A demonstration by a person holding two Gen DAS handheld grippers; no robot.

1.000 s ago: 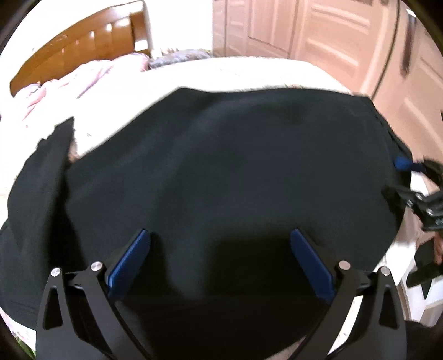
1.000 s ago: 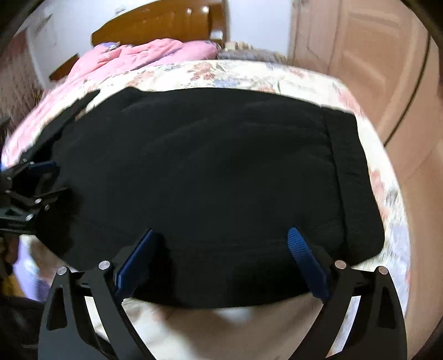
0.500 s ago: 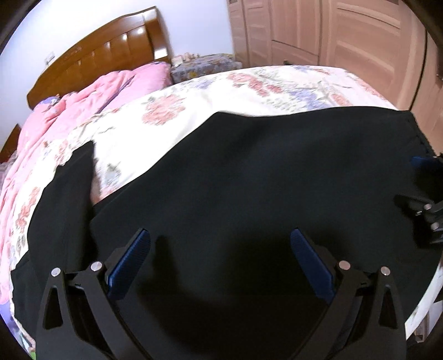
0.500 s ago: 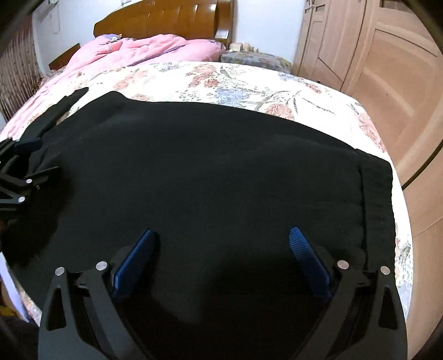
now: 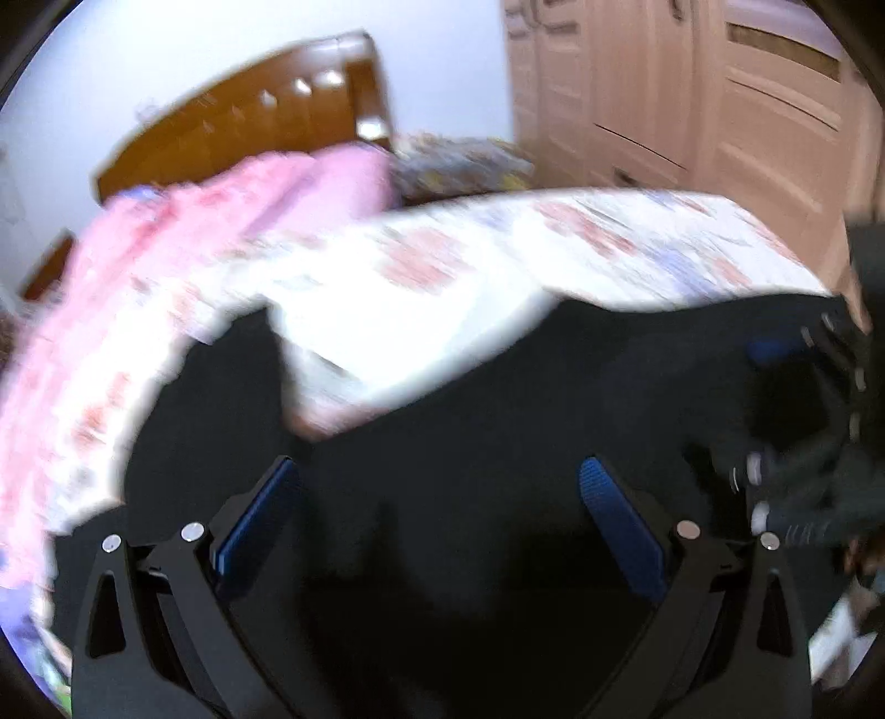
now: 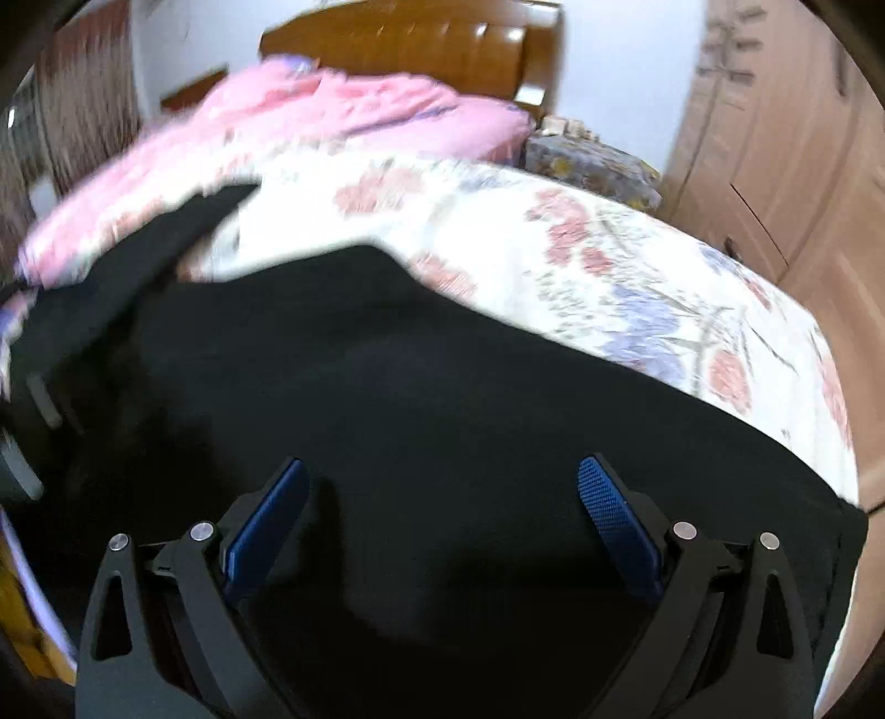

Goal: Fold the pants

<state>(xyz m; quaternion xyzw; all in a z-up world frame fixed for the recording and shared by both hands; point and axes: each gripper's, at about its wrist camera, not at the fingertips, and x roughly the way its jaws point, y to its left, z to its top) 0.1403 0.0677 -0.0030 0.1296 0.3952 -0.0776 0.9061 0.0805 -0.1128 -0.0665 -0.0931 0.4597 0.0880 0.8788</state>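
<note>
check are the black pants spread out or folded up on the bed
Mostly spread: the black pants lie broad across the floral bed; any fold cannot be told.

Wooden headboard (image 6: 409, 41), floral bed (image 6: 636, 276), wardrobe doors (image 5: 746, 110)

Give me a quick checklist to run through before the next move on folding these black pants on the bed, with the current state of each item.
1. Left gripper open and holding nothing: ok, its blue pads stand wide apart over the cloth.
2. Right gripper open and holding nothing: ok, same wide spread.
3. Black pants lying on the floral bedsheet: ok, spread across the near part of the bed.
4. Pants flat and free of wrinkles: cannot tell, both views are motion-blurred and the fabric is uniformly dark.
5. Leg end at far left lying straight: not ok, one strip angles off toward the pink quilt.
6. Grippers apart from each other: ok, though close.
</note>
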